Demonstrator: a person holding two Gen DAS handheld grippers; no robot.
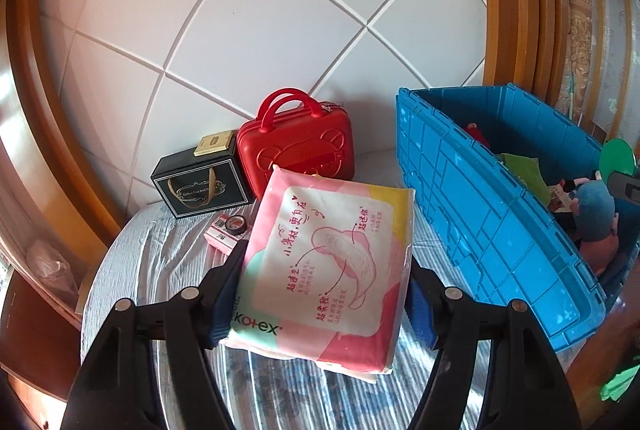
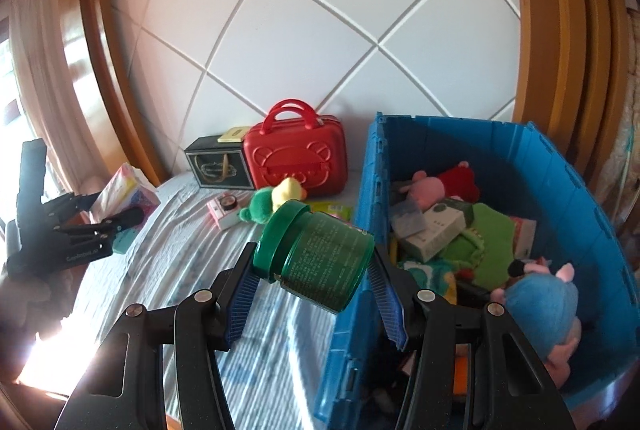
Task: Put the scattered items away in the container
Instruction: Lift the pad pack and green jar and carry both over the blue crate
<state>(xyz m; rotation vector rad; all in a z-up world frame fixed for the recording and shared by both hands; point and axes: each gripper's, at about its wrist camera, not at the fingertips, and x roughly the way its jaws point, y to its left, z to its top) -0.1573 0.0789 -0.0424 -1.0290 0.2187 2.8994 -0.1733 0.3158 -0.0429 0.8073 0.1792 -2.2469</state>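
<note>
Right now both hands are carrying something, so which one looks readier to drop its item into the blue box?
Probably the right gripper: its green jar hangs beside the blue crate rim. The left gripper, holding the pink pad pack, is farther off over the bed.

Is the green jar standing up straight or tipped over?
Tipped. The green jar hangs slanted between the right gripper's jaws, its lid pointing up and left.
</note>
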